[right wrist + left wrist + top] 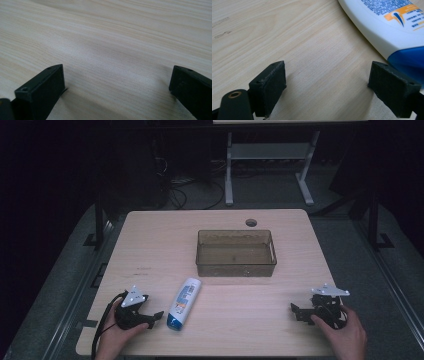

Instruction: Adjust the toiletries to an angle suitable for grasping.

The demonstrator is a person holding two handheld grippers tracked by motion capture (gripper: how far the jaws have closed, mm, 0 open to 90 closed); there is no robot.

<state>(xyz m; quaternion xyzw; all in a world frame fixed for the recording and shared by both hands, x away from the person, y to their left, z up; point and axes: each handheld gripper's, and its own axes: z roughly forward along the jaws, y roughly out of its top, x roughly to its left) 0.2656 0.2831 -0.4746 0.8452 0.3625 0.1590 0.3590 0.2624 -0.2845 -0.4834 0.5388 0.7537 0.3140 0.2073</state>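
Dim room, pale wooden table (150, 235) lit. Bottle (183, 303) laid flat, cap toward person, near side of clear bin (235, 253). Left gripper (155, 316) set just beside cap, jaws spread wide, likely for grasp. Right gripper (296, 311) parked well apart from bin, jaws wide, nothing held.

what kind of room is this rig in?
Probably a lab or test bay, not a home. A bare wooden table stands on grey floor in a dark room, cables trail on the floor behind, and a white frame stands beyond. A person holds the left gripper and right gripper.
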